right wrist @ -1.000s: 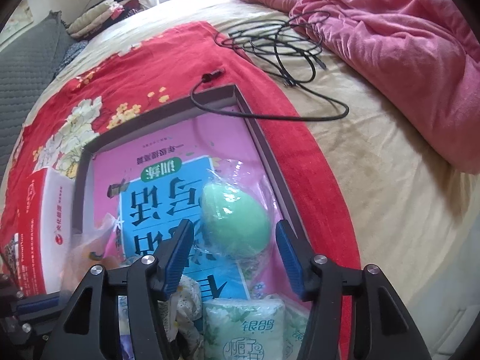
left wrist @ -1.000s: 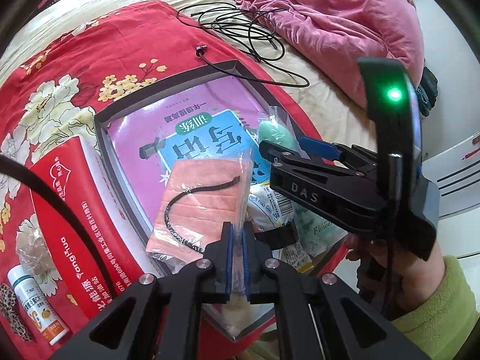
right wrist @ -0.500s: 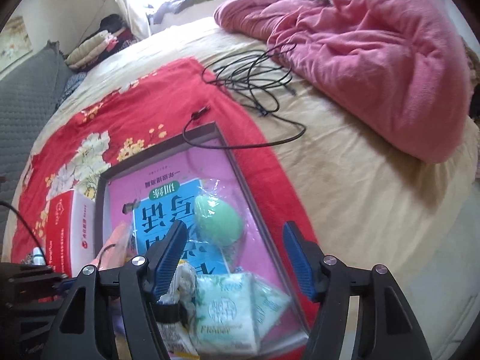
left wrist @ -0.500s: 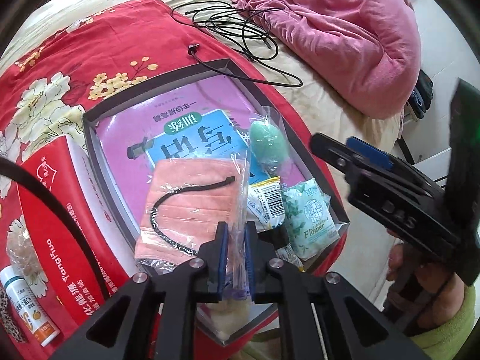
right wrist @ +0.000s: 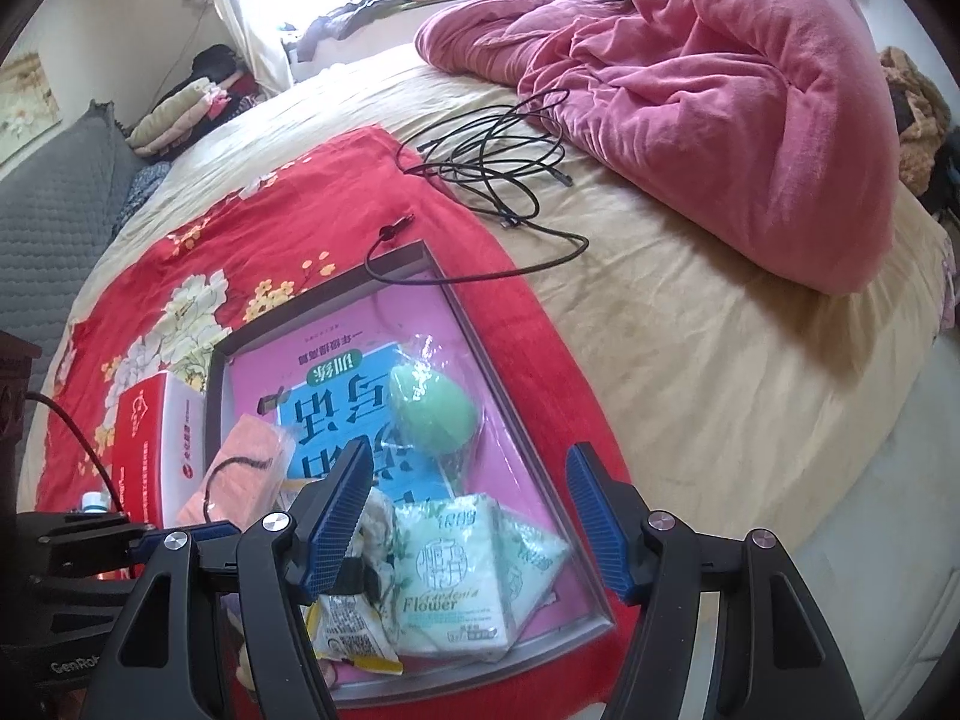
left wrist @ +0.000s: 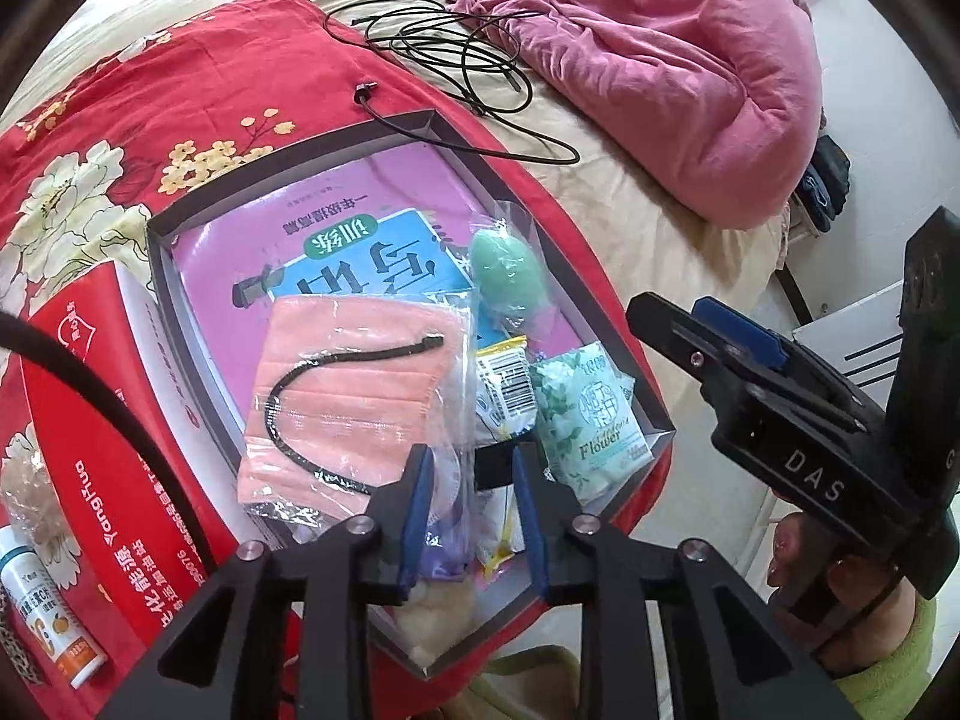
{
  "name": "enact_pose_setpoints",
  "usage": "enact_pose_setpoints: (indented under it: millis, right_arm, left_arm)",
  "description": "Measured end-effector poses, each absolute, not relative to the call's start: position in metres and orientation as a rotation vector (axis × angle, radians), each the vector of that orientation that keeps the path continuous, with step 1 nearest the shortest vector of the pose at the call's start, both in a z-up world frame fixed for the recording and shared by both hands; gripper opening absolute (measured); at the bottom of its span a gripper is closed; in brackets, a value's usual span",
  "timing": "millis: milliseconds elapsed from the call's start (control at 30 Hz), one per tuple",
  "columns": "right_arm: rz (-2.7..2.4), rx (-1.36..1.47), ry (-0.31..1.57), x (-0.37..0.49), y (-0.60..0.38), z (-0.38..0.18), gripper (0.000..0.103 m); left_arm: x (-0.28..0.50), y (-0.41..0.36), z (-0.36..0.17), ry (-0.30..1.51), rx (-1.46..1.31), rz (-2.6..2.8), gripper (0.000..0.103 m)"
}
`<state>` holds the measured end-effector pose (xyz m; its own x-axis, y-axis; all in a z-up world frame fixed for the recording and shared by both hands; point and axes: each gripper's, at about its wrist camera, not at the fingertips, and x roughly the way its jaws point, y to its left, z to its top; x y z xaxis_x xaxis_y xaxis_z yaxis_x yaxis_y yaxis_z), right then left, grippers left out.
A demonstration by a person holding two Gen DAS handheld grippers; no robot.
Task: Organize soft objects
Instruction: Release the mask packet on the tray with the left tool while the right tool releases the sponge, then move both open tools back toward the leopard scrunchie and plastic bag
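While the box was already filling, the scene read as follows, every place given relative to the grey box (left wrist: 157, 276):

Landmark: the grey box lay on the red flowered cloth (left wrist: 156, 90) on the bed (right wrist: 690, 330), a pink-and-blue booklet (left wrist: 336, 252) flat on its floor.

Already inside: the bagged pink face mask (left wrist: 348, 390), the bagged green sponge (left wrist: 507, 267), the tissue pack (left wrist: 591, 414) marked "Flower", and a small barcoded packet (left wrist: 507, 384), all grouped toward the box's near end.

Left hand-held gripper (left wrist: 471, 504): over the near end of the box, jaws opening, with the loose clear edge of the mask's bag between the pads but no longer pinched; my judgement was that the mask had just been set down.

Right hand-held gripper (right wrist: 468, 516): jaws apart and empty, above the tissue pack at the box's near right corner.

Outside the box: a crinkled clear bag (left wrist: 33, 498), a small white bottle (left wrist: 51, 618) and a red carton (left wrist: 108, 456), all beyond its left wall.

Left to do: seemingly little; perhaps the crinkled bag, whose contents I could not make out.

Not task items, by my reading: black cables (right wrist: 498, 174) and the pink duvet (right wrist: 750, 96) past the far end.
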<state>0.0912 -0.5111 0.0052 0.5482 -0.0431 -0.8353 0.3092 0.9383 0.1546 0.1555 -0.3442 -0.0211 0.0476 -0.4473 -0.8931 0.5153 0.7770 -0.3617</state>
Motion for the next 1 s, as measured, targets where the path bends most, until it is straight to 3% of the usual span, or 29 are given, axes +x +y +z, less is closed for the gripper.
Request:
enact_pose_setpoints:
  millis: [100, 267, 733, 1000]
  right_arm:
    - [-0.215, 0.3, 0.97, 0.088, -0.511, 0.006, 0.069]
    - [-0.215, 0.295, 0.969, 0.083, -0.508, 0.01, 0.073]
    - [-0.211, 0.257, 0.943, 0.069, -0.489, 0.035, 0.074]
    - [-0.231, 0.244, 0.91, 0.056, -0.474, 0.052, 0.074]
  left_arm:
    - [0.154, -0.343, -0.019, 1.332, 0.061, -0.736, 0.037]
    - [0.15, -0.34, -0.011, 1.311, 0.068, -0.738, 0.039]
    - [0.131, -0.322, 0.018, 1.278, 0.087, -0.724, 0.061]
    - [0.118, -0.299, 0.036, 1.261, 0.083, -0.712, 0.069]
